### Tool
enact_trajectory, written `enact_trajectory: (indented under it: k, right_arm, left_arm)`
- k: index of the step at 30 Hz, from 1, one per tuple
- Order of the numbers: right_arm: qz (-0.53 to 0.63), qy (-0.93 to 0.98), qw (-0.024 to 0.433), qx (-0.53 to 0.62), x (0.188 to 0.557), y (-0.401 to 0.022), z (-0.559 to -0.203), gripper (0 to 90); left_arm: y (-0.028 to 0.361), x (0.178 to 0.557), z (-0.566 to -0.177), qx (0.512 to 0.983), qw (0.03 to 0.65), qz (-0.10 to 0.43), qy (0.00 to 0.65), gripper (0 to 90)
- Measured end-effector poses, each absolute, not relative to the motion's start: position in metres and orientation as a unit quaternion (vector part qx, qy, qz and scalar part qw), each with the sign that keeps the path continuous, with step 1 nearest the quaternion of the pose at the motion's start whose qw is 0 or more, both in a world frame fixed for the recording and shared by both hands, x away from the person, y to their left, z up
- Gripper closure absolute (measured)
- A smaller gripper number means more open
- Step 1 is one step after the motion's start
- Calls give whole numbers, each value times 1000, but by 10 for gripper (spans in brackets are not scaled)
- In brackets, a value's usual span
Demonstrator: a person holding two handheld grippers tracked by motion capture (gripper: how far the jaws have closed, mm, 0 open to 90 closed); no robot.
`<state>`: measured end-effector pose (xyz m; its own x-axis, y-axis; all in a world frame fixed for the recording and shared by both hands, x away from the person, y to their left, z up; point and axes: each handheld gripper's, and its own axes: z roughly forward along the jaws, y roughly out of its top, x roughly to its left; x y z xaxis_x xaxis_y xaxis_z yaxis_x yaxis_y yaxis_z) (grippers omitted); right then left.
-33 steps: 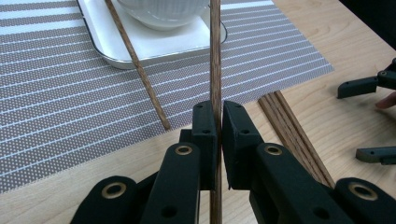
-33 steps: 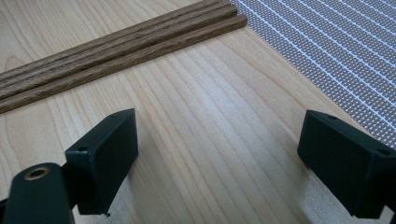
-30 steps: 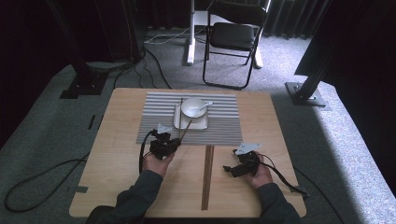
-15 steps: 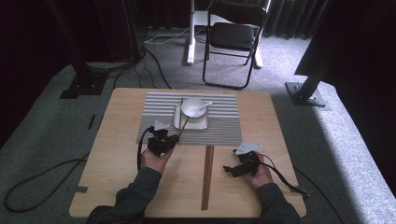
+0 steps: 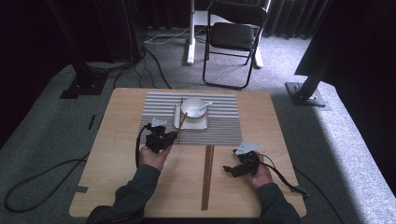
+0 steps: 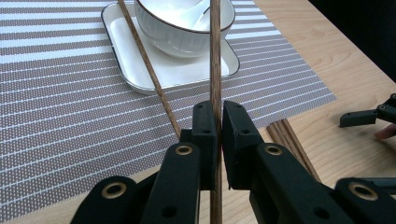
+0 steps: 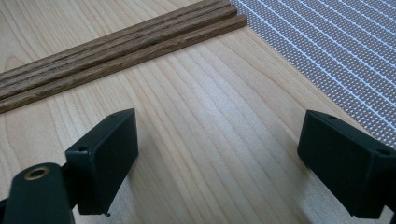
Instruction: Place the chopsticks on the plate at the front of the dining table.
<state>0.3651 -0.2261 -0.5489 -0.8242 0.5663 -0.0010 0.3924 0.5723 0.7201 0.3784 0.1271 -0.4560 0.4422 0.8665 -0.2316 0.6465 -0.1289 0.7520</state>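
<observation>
1. Bowl: top cut off by the upper frame edge; white, ribbed, on a white rounded-square tray.
2. Left gripper: jaws pinched on one round wooden chopstick, centre frame, above the striped woven mat.
3. Right gripper: jaws spread wide, empty, over bare wood; chopstick bundle upper left.

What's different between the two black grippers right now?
The left gripper is shut on a chopstick; the right gripper stands open with nothing between its jaws. The left hovers at the striped mat's edge near the bowl; the right hangs over bare table. Both are black and hand-held.
</observation>
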Motion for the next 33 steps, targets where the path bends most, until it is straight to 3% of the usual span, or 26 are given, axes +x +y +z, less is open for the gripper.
enact_trajectory:
  k: [33]
  right_arm:
    - [373,879,116,273,365,-226,-549,116]
  left_arm:
    - [127,393,-442,732,427,137,512,847]
